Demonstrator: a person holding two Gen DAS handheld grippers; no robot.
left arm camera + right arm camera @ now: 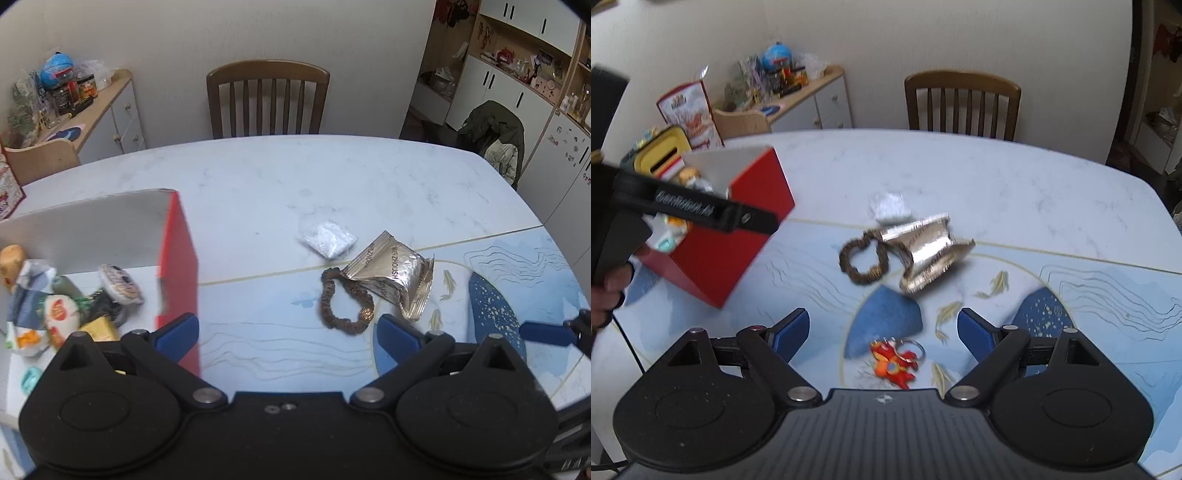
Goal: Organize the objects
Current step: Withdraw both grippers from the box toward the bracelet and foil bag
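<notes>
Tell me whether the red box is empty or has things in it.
Has things in it: the red box is open-topped, and packets and small items lie piled inside against its pale inner wall.

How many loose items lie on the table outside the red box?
4: brown scrunchie, silver wrapper touching it, clear packet behind, red keychain nearest. Others may be hidden.

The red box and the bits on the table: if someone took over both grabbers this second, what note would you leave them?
Left gripper: jaws open, empty, beside the red box.
Right gripper: jaws open, empty, above the dragon keychain.
Done: several small items already sit in the box.
Left on the table: brown scrunchie, silver wrapper lying on one end of it, clear packet, and the keychain.
Likely next: the right takes the keychain.
</notes>
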